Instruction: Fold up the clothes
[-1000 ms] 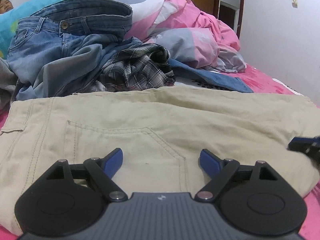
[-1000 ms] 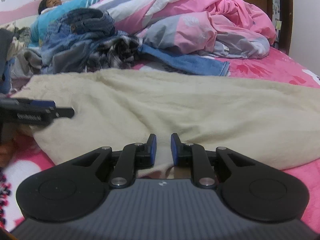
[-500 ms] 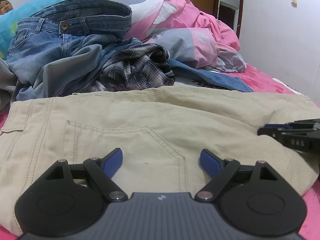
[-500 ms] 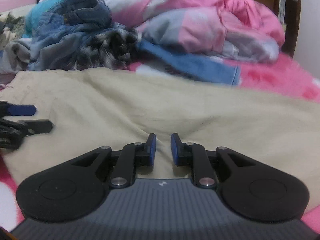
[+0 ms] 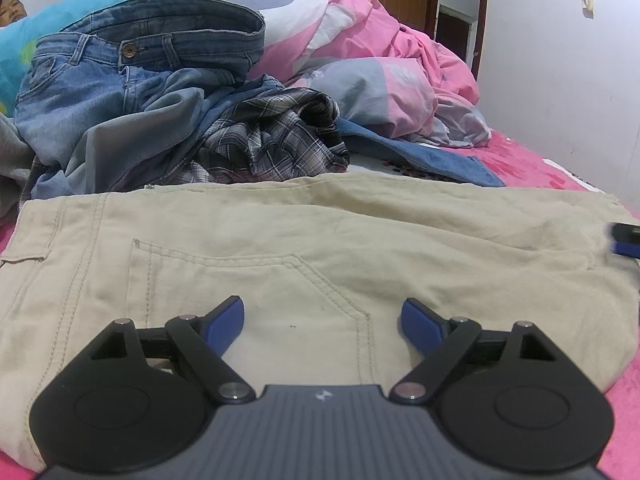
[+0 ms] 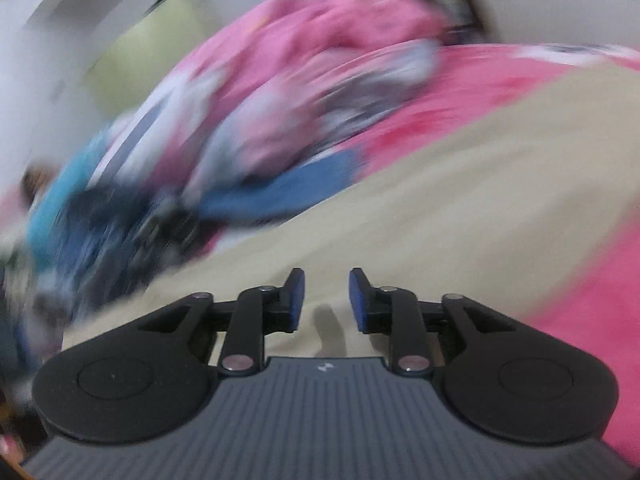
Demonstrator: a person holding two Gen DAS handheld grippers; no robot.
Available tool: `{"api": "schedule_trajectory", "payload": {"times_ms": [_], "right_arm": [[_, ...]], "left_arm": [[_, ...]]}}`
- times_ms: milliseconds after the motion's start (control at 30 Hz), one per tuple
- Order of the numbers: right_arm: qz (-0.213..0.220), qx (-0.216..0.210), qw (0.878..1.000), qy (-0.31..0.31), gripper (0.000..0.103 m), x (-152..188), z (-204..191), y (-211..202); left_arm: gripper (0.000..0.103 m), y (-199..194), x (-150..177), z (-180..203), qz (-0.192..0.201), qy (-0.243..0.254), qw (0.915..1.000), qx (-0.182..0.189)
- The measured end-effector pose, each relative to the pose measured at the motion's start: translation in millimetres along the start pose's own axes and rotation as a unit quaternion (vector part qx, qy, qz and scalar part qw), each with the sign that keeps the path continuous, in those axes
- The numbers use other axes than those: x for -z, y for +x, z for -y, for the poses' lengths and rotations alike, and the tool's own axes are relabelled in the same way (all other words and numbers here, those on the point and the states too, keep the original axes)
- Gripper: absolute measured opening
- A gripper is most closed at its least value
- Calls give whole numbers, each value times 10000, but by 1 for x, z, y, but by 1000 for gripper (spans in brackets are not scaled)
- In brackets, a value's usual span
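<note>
Beige trousers [image 5: 320,232] lie flat across the pink bed, back pocket up. My left gripper [image 5: 322,320] hovers low over that pocket, jaws wide open, nothing between them. The right wrist view is tilted and blurred by motion. There my right gripper [image 6: 326,296] is over the beige trousers [image 6: 460,200] with its jaws opening; the gap between the blue pads shows only cloth lying below, none pinched. In the left wrist view the right gripper [image 5: 626,240] pokes in at the right edge, by the trousers' far end.
Behind the trousers sits a heap: blue jeans [image 5: 120,80], a plaid shirt [image 5: 280,136], a blue cloth [image 5: 440,160] and a pink duvet [image 5: 380,60]. A person lies at the far left [image 5: 10,6]. A white wall [image 5: 560,60] borders the bed on the right.
My right gripper's jaws have spread apart and its view has rolled and blurred. In the left view it reached in over the trousers, then drew back to the right edge. The left gripper stayed still.
</note>
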State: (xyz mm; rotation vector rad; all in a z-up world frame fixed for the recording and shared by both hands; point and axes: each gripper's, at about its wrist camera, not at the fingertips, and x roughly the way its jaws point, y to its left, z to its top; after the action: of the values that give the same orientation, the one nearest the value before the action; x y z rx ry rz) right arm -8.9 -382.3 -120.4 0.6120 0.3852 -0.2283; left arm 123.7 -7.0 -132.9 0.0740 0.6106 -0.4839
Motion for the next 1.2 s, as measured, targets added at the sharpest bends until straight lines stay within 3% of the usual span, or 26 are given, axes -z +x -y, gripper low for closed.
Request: {"api": "schedule_trajectory", "payload": {"times_ms": [100,200,333,400,667,733,800,833,967,1200], "right_arm": [[390,750,9947,590,37,-16,62,-38],[666,1417,9802,1210,50,-34,120,-68],[843,1630,9638,1935,53,-53,180,-77],[922,1439,9607,2186,53,-60,200,-67],[1233,1333,9466,2665,49,-95,239,-22],[1324,1278,9422,2801,43,-103,251,-13],[1378,1275,9367,2954,17,-106,260,-8],[1364,1259,9344,3041,11,-107,265,-7],[1468,932,9279,3298,5,-110,267,-15],[1634,60,9584,2338,5,-141,189,-42]], "left_arm": [[87,0,0,0,-2,8,10000,-7],[88,0,1,1,-8,14,10000,-6],[88,0,1,1,-9,25,10000,-12],[88,0,1,2,-11,31,10000,-18],[89,0,2,2,-24,55,10000,-43],[89,0,2,2,-25,60,10000,-47],[89,1,1,2,-26,63,10000,-50],[89,1,1,2,-27,64,10000,-51],[89,1,1,2,-29,71,10000,-62],[89,1,1,3,-26,74,9999,-71]]}}
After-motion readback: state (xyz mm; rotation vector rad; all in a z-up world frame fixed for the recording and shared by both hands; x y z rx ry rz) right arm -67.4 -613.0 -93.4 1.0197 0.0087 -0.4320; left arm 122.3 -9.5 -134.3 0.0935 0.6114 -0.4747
